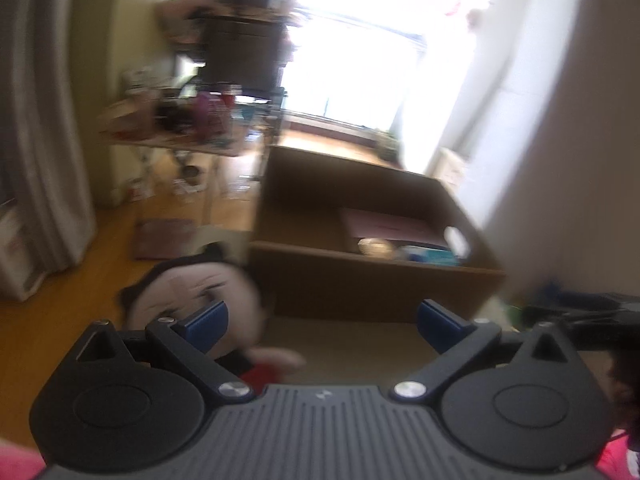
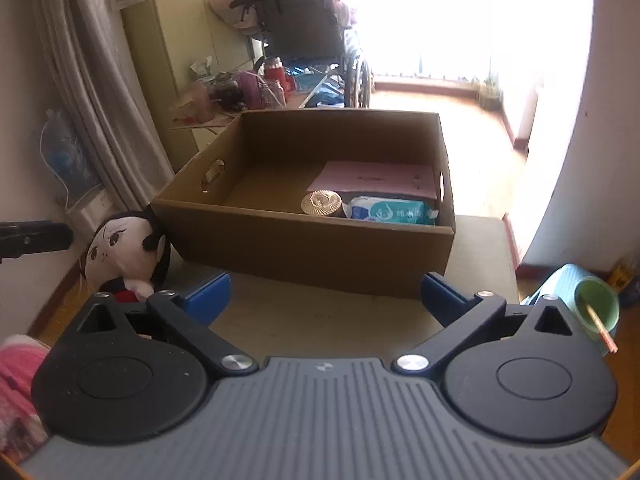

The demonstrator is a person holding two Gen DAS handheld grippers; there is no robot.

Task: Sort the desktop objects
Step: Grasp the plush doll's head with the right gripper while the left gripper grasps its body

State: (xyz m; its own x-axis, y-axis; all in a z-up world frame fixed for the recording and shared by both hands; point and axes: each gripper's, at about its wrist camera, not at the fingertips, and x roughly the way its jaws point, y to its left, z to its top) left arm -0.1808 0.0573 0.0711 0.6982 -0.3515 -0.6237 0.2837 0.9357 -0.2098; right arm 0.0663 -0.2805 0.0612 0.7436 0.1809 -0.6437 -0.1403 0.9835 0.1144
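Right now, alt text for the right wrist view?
An open cardboard box on a table holds a pink folder, a wipes pack and a round gold lid. A doll lies at its left; the right gripper is open, empty.

The cardboard box (image 2: 308,240) blocks the table (image 2: 320,320) ahead; its left half lies bare, its right holds a pink folder (image 2: 376,178), tin (image 2: 322,203) and wipes (image 2: 394,212). A doll (image 2: 124,248) crowds the left edge.
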